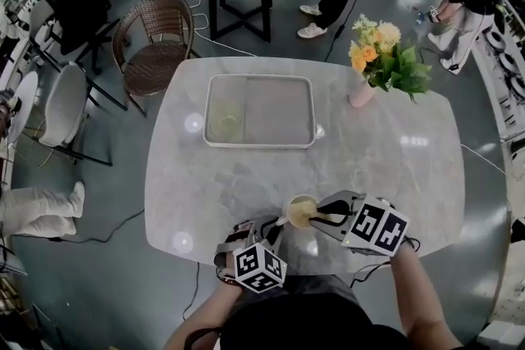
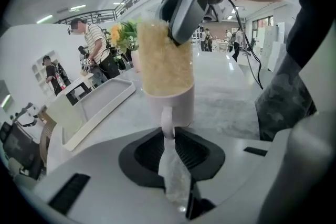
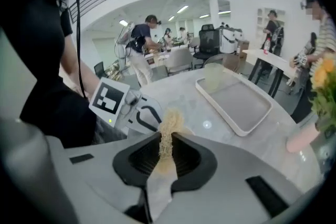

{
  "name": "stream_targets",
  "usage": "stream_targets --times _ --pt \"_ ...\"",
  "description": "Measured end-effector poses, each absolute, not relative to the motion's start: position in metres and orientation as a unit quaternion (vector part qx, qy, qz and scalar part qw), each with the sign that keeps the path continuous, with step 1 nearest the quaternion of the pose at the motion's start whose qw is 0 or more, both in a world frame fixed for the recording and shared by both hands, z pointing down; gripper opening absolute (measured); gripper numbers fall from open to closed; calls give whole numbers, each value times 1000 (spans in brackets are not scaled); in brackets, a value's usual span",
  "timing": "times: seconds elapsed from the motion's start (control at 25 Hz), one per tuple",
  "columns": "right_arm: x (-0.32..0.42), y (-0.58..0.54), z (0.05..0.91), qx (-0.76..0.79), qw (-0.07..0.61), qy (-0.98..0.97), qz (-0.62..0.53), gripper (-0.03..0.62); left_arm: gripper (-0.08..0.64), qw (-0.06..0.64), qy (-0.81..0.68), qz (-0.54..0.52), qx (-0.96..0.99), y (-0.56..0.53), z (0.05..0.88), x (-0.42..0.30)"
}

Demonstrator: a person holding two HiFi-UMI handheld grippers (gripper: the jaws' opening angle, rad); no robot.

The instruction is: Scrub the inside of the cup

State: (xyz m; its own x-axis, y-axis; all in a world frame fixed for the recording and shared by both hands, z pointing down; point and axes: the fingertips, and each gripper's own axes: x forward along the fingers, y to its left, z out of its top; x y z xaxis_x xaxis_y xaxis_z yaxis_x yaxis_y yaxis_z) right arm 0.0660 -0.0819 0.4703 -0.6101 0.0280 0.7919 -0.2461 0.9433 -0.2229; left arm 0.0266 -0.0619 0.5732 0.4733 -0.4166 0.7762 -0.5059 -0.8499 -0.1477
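Observation:
A pale cup (image 1: 302, 213) stands on the marble table (image 1: 394, 168) near its front edge, filled by a yellow fibrous scrubber (image 2: 164, 57). My left gripper (image 1: 276, 230) is shut on the cup's handle (image 2: 167, 124), which is pinched between the dark pads. In the left gripper view the cup (image 2: 169, 96) sits straight ahead. My right gripper (image 1: 322, 217) comes from the right and is shut on the scrubber (image 3: 169, 122) above the cup's mouth. The cup itself is mostly hidden in the right gripper view.
A white tray (image 1: 259, 145) lies in the middle of the table with a translucent greenish cup (image 1: 225, 124) in its left corner. A pink vase of flowers (image 1: 362, 89) stands at the far right. Chairs (image 1: 154, 45) stand to the left and people beyond.

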Motion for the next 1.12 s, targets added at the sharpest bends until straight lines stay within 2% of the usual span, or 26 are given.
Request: stream_targets --times 0.16,0.4,1.12 --pt "73 -84 445 145 334 -907 212 60 71 56 -272 432 858 -62 572 27" --pt "101 -81 446 247 255 -891 282 60 71 55 -284 432 854 -64 573 22" --pt "112 -46 444 323 231 -874 281 60 60 101 -337 369 860 -71 560 -8"
